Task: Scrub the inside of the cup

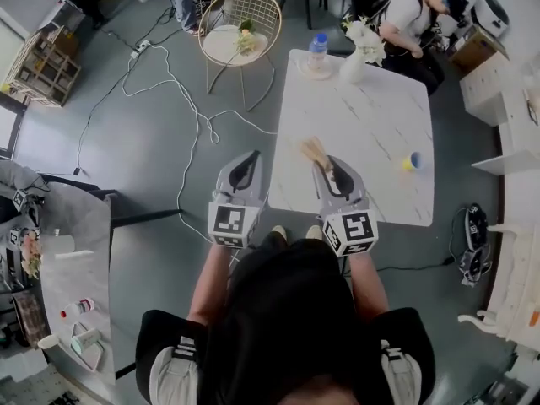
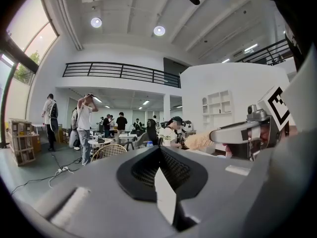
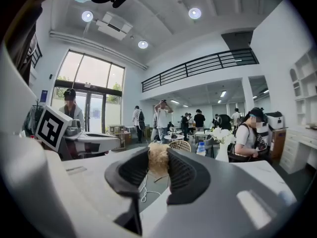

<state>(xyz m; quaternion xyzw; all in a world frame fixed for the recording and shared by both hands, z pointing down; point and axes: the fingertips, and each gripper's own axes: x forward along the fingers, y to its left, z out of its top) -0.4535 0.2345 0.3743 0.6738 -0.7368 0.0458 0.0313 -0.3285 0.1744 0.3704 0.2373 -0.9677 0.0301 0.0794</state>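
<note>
A small blue and yellow cup (image 1: 412,161) stands near the right edge of the white marble table (image 1: 363,116). My right gripper (image 1: 325,167) hovers over the table's near left part, shut on a tan fibrous scrubber (image 1: 313,149) that sticks out past its tips. In the right gripper view the scrubber (image 3: 159,158) is pinched between the dark pads (image 3: 184,170). The cup lies well to the right of that gripper. My left gripper (image 1: 250,159) hangs over the floor just left of the table, its jaws shut with nothing in them (image 2: 159,155).
A water bottle (image 1: 317,51) and a white vase with flowers (image 1: 356,56) stand at the table's far end. A wire chair (image 1: 240,19) stands beyond the left corner. Cables (image 1: 190,116) run across the floor. A seated person (image 1: 409,24) is behind the table.
</note>
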